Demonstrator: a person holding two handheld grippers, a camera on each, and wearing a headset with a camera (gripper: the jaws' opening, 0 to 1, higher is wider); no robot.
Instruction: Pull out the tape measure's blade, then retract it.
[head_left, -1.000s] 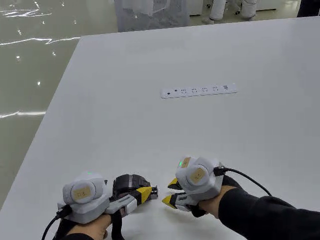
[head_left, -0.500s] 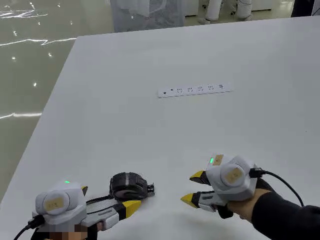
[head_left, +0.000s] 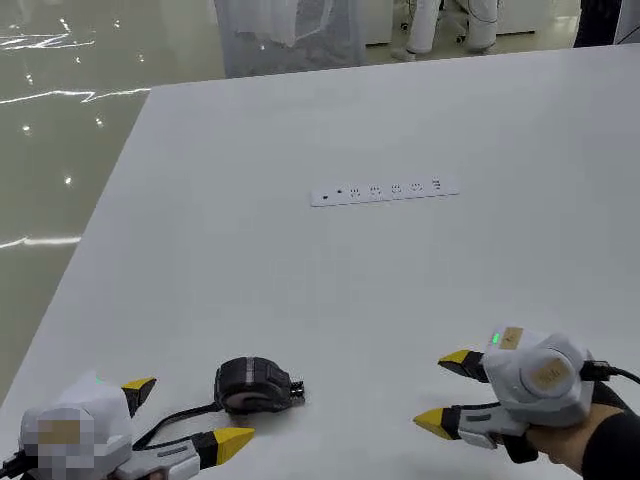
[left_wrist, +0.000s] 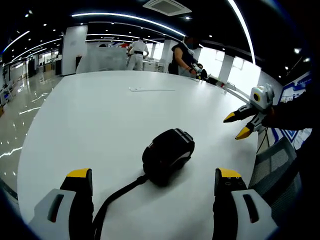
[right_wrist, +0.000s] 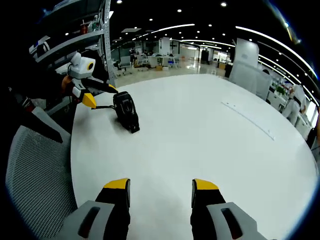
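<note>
The black round-cased tape measure (head_left: 250, 384) lies on the white table (head_left: 300, 280) with no blade showing. The left gripper (head_left: 185, 412) and right gripper (head_left: 443, 390) have fingers spread, empty. Finished or unstarted: I cannot tell.

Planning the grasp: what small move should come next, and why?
Probably ease the left gripper forward and close on the tape measure: it lies free just ahead of those open jaws, blade apparently retracted, while the open right gripper is farther off.
</note>
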